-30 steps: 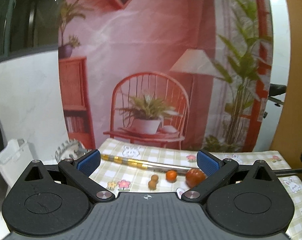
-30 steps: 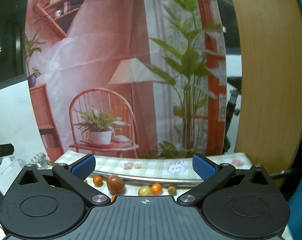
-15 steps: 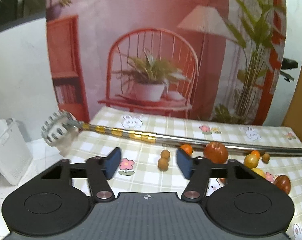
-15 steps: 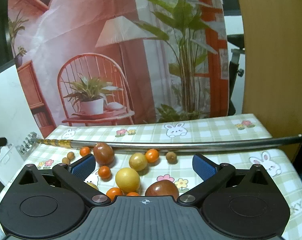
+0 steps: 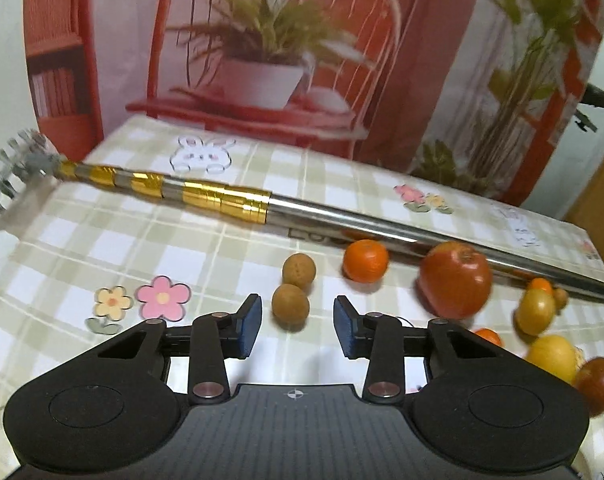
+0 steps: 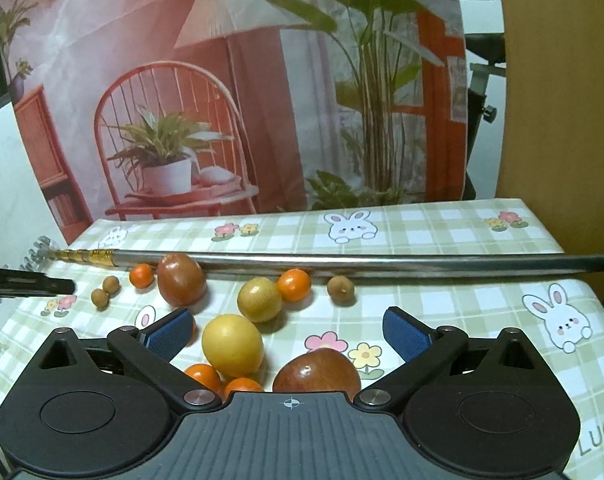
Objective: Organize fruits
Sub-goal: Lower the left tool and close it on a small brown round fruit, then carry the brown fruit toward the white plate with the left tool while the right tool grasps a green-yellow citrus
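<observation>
Narrowing left tongs: my left gripper [image 5: 296, 330] has just been closing — unclenched, nothing gripped, small round brown fruit [image 5: 290, 306] just ahead.
Right tongs: my right gripper [image 6: 288, 332] gapes wide, empty, tilted down over the checked tablecloth [image 6: 441, 300].
Count: three brown, five orange, two yellow, two red.

Both hand-held grippers [image 5: 296, 326] [image 6: 288, 332] unclenched, empty

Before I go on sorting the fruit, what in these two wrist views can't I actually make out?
- Left wrist: the dark red fruit at the right is partly cut off by the gripper body.
- Left wrist: the whole frame is motion-blurred, so tablecloth lettering under the metal pole is unreadable.
- Right wrist: two small oranges and a red-brown fruit are half hidden behind the gripper body.
</observation>
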Demonstrator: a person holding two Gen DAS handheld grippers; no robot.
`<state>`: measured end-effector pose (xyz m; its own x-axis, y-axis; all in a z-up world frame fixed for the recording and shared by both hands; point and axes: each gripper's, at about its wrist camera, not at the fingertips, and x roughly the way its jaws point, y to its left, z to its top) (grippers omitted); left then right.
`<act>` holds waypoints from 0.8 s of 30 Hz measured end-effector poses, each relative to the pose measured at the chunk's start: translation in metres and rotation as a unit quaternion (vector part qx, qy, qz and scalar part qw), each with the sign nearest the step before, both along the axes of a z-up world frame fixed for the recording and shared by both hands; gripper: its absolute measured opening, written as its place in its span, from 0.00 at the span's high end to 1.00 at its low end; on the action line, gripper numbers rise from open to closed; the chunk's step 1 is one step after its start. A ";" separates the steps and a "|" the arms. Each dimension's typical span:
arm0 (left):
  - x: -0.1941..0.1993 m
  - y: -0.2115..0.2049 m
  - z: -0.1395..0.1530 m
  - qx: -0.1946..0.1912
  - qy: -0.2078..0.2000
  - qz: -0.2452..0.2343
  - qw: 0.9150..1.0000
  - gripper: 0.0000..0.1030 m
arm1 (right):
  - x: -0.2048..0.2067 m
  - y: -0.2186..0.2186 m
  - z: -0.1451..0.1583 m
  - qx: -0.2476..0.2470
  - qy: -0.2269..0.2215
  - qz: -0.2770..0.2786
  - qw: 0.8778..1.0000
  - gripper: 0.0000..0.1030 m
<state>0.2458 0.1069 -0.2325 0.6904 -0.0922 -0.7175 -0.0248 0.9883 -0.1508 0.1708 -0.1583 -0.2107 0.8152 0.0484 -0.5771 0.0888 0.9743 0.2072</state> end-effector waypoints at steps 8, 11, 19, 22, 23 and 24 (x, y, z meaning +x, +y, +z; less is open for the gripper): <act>0.024 -0.012 -0.019 0.010 0.021 0.006 1.000 0.65 | 0.008 -0.006 -0.016 0.011 0.018 -0.002 1.000 0.05; 0.028 -0.015 -0.022 0.025 0.024 0.008 0.999 0.74 | 0.008 -0.008 -0.019 0.015 0.020 -0.004 1.000 0.05; 0.008 -0.014 -0.010 0.032 0.012 -0.017 0.999 0.74 | 0.009 -0.008 -0.023 0.028 0.026 0.005 0.999 0.09; -0.009 -0.014 0.000 0.031 -0.002 -0.034 0.999 0.74 | 0.012 -0.006 -0.023 0.035 0.029 0.013 0.999 0.13; -0.015 -0.014 0.003 0.031 -0.008 -0.042 0.999 0.74 | 0.012 -0.005 -0.023 0.037 0.029 0.017 0.999 0.12; -0.021 -0.015 0.006 0.033 -0.011 -0.048 0.998 0.74 | 0.013 -0.003 -0.023 0.039 0.029 0.023 0.999 0.13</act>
<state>0.2250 0.0922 -0.2268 0.6965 -0.1122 -0.7087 0.0732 0.9937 -0.0854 0.1840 -0.1612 -0.2336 0.7761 0.1326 -0.6165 0.0579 0.9585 0.2791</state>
